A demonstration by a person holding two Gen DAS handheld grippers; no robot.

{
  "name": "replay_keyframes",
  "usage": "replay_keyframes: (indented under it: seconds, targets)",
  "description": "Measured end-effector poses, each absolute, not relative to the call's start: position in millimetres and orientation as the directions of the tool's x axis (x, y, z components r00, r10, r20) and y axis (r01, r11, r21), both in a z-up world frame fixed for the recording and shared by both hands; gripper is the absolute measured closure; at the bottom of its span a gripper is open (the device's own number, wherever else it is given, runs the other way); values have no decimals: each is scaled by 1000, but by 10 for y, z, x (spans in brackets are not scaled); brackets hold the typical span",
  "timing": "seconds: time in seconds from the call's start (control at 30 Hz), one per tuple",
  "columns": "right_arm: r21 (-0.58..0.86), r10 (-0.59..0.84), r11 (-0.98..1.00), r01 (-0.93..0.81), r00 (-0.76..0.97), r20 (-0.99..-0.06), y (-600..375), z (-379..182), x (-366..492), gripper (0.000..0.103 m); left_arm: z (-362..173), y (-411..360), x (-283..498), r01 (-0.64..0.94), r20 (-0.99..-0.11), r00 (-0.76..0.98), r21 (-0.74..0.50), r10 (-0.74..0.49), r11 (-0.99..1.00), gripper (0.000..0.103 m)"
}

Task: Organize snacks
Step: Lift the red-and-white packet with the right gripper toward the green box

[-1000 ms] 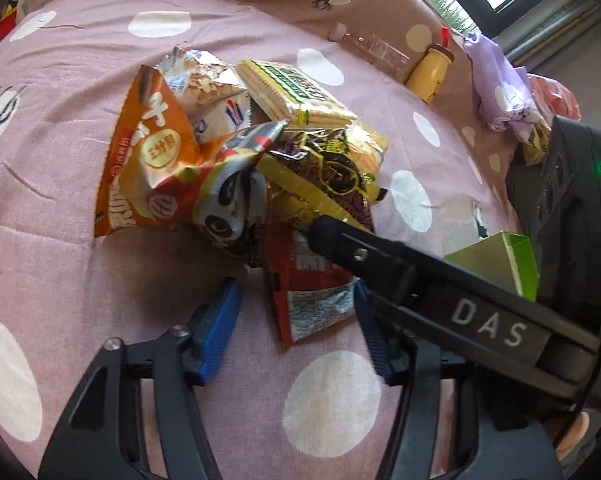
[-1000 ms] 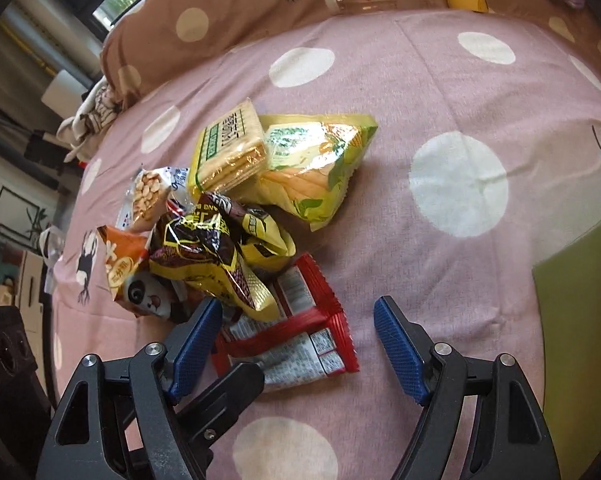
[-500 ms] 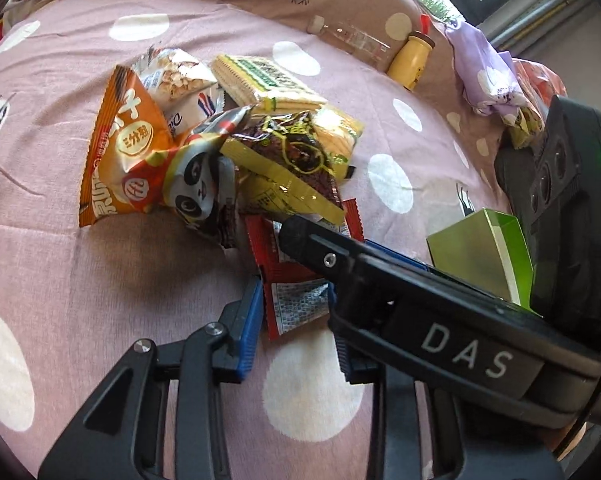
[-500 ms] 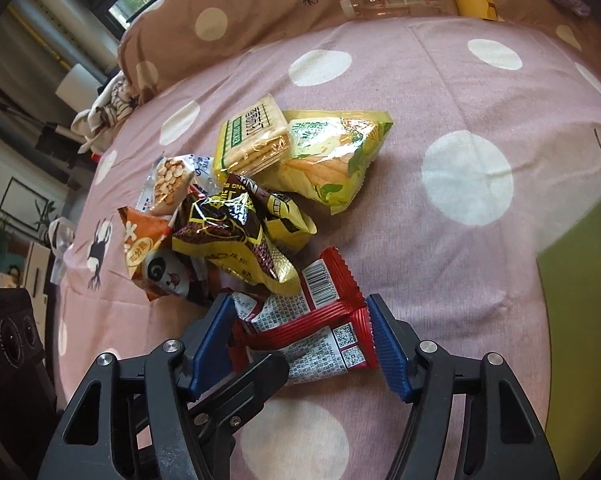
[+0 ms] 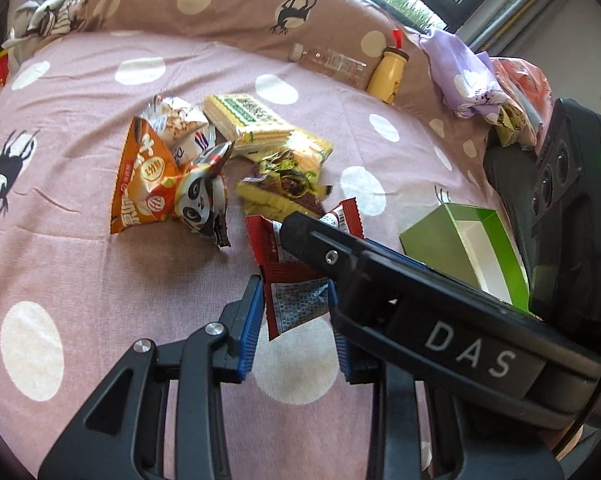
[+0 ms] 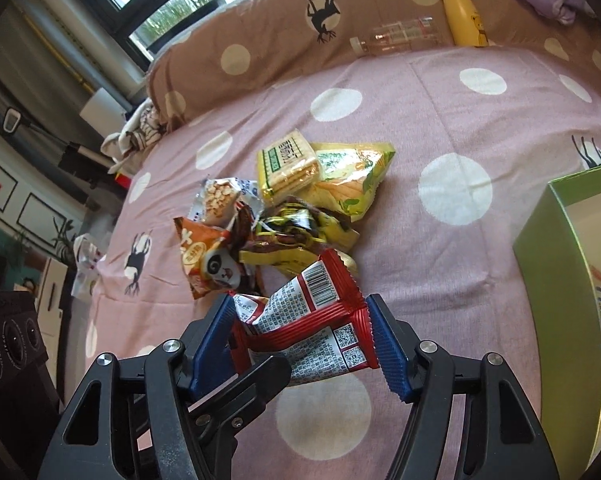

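Observation:
Two red snack packets (image 6: 312,320) are squeezed between the blue pads of both grippers and lifted off the bedspread. My right gripper (image 6: 302,340) is shut on them from the sides. My left gripper (image 5: 296,312) is shut on their lower end (image 5: 296,300); the right gripper's black body crosses the left wrist view. Behind lies a pile: an orange panda bag (image 5: 160,184), a cracker pack (image 5: 248,120), a yellow-brown bag (image 5: 284,192) and a yellow-green chip bag (image 6: 352,184).
An open green box (image 5: 464,248) stands to the right on the pink dotted bedspread (image 5: 80,260); it also shows in the right wrist view (image 6: 548,248) with a packet inside. A yellow bottle (image 5: 388,76) and a clear bottle (image 5: 332,64) lie against the brown pillow.
Both grippers closed from open onto the red packets and raised them off the bedspread, away from the pile. The view has pulled back and tilted up.

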State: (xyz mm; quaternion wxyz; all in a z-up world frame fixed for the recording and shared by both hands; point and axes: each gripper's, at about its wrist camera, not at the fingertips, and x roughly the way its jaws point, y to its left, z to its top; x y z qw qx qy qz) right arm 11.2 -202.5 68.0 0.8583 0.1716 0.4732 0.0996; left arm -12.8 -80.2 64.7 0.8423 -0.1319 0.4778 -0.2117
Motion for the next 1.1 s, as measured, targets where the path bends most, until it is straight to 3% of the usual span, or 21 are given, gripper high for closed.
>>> replay_keyframes:
  seconds: [1.1]
  targets:
    - [389,322,919,-65,694,-644,-2037,1274,-352,33,1170,-811,-472,318,-648,571,-391,-503,864,72]
